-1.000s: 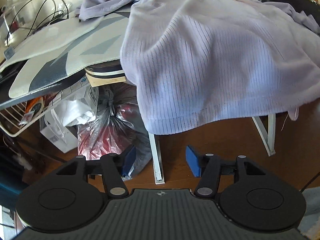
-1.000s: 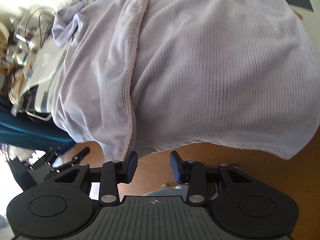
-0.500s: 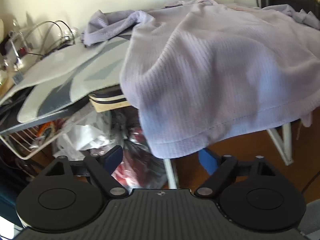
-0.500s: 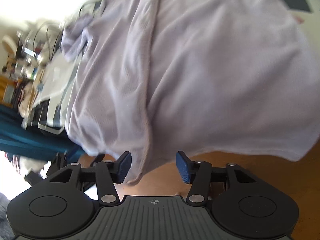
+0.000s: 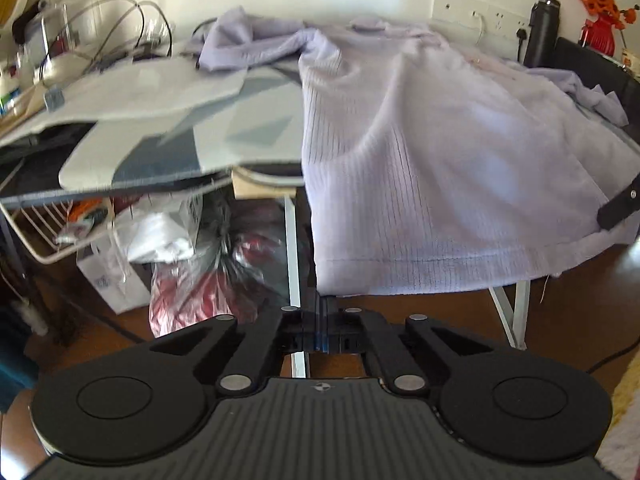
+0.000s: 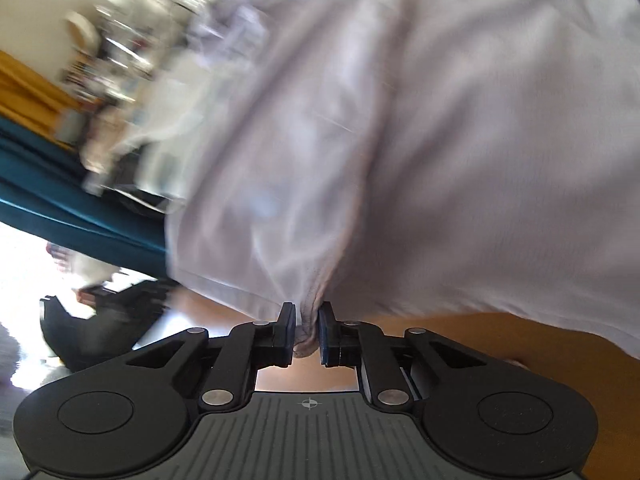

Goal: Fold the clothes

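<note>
Left tool (image 5: 321, 330): jaws fully together at 6 o'clock of the left wrist view, directly below the bottom hem of the lilac ribbed garment (image 5: 420, 168); whether any cloth is pinched between the pads cannot be told. Right tool (image 6: 307, 330): jaws closing, a bunched fold of the same garment's (image 6: 400, 140) hem between the pads and touching both.

Garment location: draped over the worktop (image 5: 168, 160), covering its right half from 12 to 3 o'clock, hem hanging past the front edge; one sleeve trailing toward 11 o'clock.

Worktop: bare left part in pale grey with darker grey-blue shapes; white metal legs (image 5: 294, 240) below, on a brown wooden floor (image 5: 560, 320).

Under the worktop, 8 to 7 o'clock: white wire basket (image 5: 48, 236), white paper bag (image 5: 116, 280), clear plastic bag with red contents (image 5: 224, 280).

Room, left wrist view: cream wall with white socket panel (image 5: 476, 12) at 1 o'clock; black bottle (image 5: 540, 32) and red vase with orange flowers (image 5: 600, 20) at 2 o'clock; looped cables (image 5: 120, 20) at 10 o'clock. Right wrist view heavily blurred; teal fabric (image 6: 72, 204) at 9 o'clock.
</note>
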